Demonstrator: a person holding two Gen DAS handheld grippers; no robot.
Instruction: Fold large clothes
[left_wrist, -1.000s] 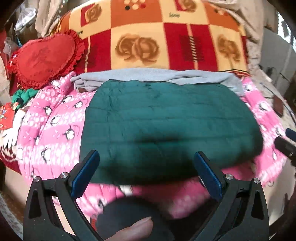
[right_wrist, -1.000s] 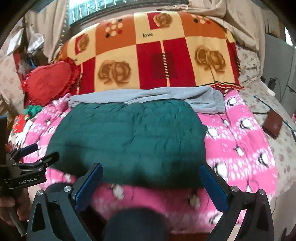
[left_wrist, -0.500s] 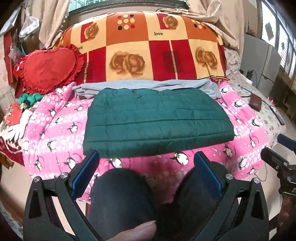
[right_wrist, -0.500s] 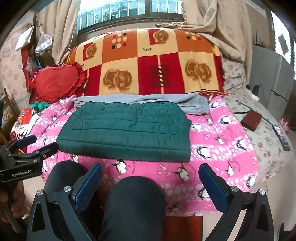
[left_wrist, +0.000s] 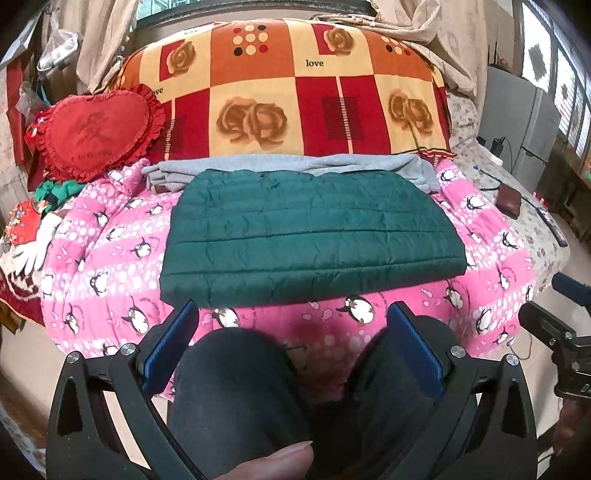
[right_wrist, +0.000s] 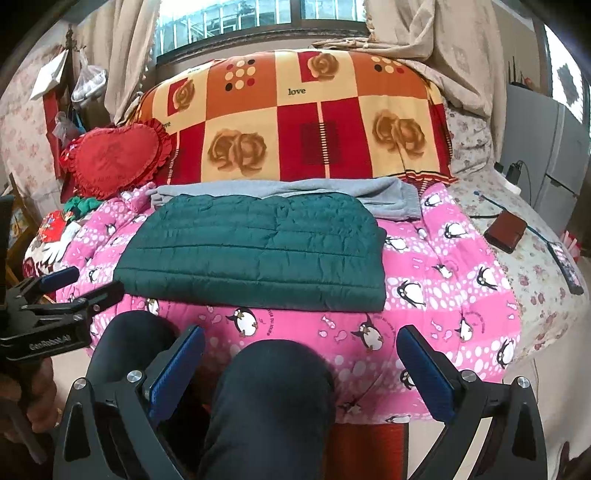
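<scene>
The green quilted jacket (left_wrist: 310, 236) is lying folded into a flat rectangle on the pink penguin blanket (left_wrist: 110, 236), well forward of both grippers and touched by neither; a grey garment (left_wrist: 295, 166) is lying folded just behind it, its right end showing past the jacket's far right corner. The left gripper (left_wrist: 291, 347) is being held with jaws spread wide, nothing between them but the person's dark-trousered knee (left_wrist: 236, 384) below; the right gripper (right_wrist: 299, 369) is likewise being held released and empty over the other knee (right_wrist: 273, 398). No containers are being seen in either view. Writing: "love" is being shown on the checked rose blanket (right_wrist: 295, 122) behind, once at upper centre, and again partly hidden behind the red heart cushion (right_wrist: 114, 162); "GenRobot.AI" is being shown on the left gripper's body in the right wrist view, though blurred; small print on the pink blanket beside a penguin is too small to be read. A brown wallet-like item (right_wrist: 506, 230) and a dark phone or remote (right_wrist: 565, 266) are lying on the floral sheet (right_wrist: 532, 280) at the right, well apart from the jacket.
</scene>
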